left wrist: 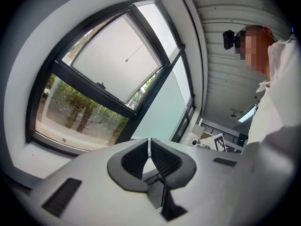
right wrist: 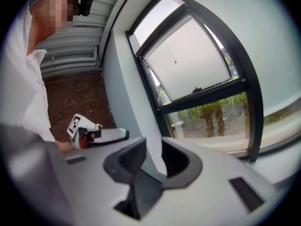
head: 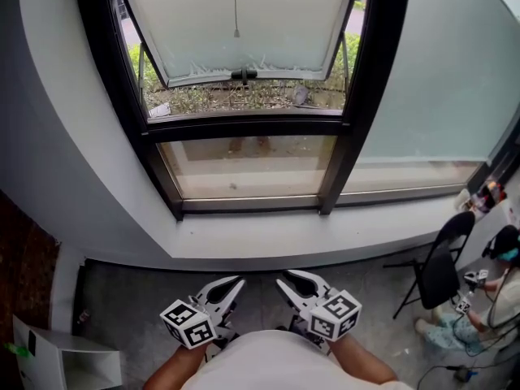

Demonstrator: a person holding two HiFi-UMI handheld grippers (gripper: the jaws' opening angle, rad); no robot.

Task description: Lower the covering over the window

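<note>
No words, numbers or brand names can be read anywhere here. The cube [head: 188, 323] on the left gripper [head: 238, 282] and the cube [head: 335, 314] on the right gripper [head: 288, 276] show only black-and-white square patterns, not letters.

light: daylight through window [head: 244, 71] | gripper views: fisheye, dark vignetted corners | right: slight blur
</note>
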